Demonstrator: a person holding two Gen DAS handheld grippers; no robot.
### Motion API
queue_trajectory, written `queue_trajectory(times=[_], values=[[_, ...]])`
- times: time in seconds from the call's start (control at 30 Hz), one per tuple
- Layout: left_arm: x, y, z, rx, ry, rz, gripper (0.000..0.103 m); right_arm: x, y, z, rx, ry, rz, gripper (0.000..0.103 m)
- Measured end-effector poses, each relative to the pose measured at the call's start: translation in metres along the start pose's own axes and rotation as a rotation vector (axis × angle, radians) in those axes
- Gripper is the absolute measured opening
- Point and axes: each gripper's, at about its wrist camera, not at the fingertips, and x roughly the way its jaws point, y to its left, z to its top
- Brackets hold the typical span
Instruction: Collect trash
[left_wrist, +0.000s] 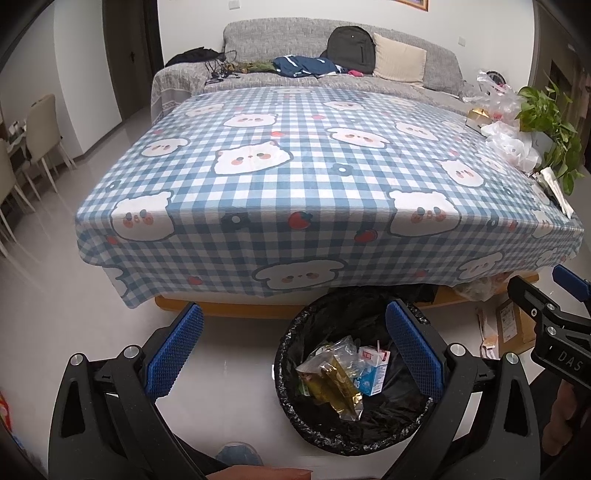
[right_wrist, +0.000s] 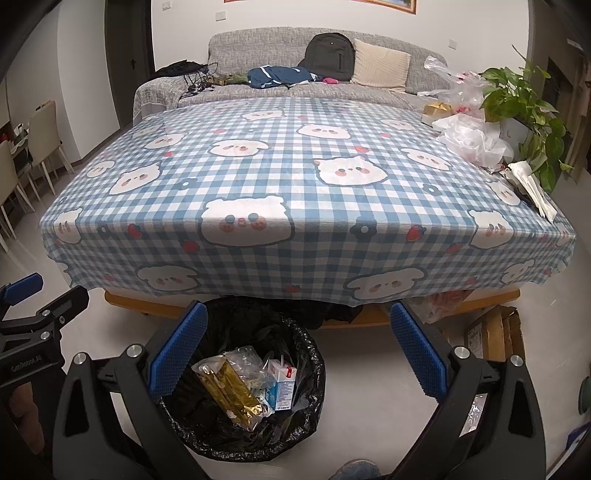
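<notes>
Trash, namely a gold foil wrapper (right_wrist: 236, 391), a small white-and-blue drink carton with a straw (right_wrist: 282, 386) and some crinkled clear plastic, already lies in the round bin lined with a black plastic bag (right_wrist: 306, 417), which stands on the pale floor just in front of the table.

The right gripper (right_wrist: 301, 349) is spread wide and holds nothing; its blue ribbed pads (right_wrist: 181, 345) frame the bin, which sits at about seven o'clock in its view. The left gripper (left_wrist: 293, 349) is likewise wide open and empty, with the bin at five o'clock in its view. Both tools are held low and level, side by side, pointing forward at the table edge.

The blue-and-white checked tablecloth with bear faces (right_wrist: 258, 177) looks bare over most of its top. What seems left to collect lies at two o'clock in the right view: crumpled clear plastic bags (right_wrist: 472, 138) and folded white paper (right_wrist: 533, 184), just beside a leafy green pot plant (right_wrist: 521, 99).

The right gripper is probably the better choice for that corner. The bags are thin and slack, so pinching a bunched fold should hold better than an edge, and the approach should steer clear of the plant's leaves.
</notes>
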Motion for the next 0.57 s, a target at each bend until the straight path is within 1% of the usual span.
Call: queue_trajectory(times=[0.07,0.33,0.43,0.57], values=[[0.0009,0.0001,0.0000,-0.001,0.004,-0.014,0.097,-0.0005,0.0008,0.0005,0.001,-0.001,0.001,0.095],[0.0017,-0.0011,0.0000,0.003,-0.002,0.010,0.097,-0.0004,-0.0001,-0.0004,0.002,-0.002,0.001,0.095],[0.0037,0.0014,-0.0005,-0.008,0.007,-0.003,0.097,-0.0001,-0.0008,-0.0011,0.002,-0.001,0.002,0.095],[0.0052,0.0013,-0.0016,-0.002,0.006,0.005,0.097,0.0006,-0.0006,-0.0022,0.001,0.001,0.000,0.095]])
